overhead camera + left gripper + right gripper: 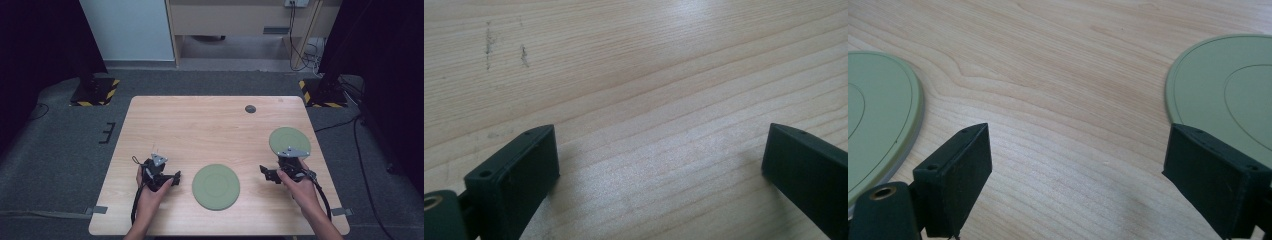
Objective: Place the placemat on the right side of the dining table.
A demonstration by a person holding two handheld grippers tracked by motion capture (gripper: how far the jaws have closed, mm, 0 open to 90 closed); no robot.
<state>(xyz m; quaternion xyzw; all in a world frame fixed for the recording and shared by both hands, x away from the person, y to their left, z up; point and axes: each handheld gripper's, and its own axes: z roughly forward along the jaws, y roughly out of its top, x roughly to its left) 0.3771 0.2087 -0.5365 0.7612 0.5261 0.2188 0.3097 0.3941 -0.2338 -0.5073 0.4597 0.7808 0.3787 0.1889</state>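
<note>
1. Two green plates lie flat on the worktop [200, 125]: centre plate [216, 186], right plate [289, 141].
2. I hold the left claw [659, 155] and right claw [1075, 160] wide, empty.
3. I judge the plates stiff, light, slippery; grip the rim.
4. The right plate's near edge is hidden behind my claw.

On the counter [200, 125], one plate [216, 186] lies at six o'clock, another plate [289, 141] at three, and a small disc [250, 108] at one near the far edge.
</note>
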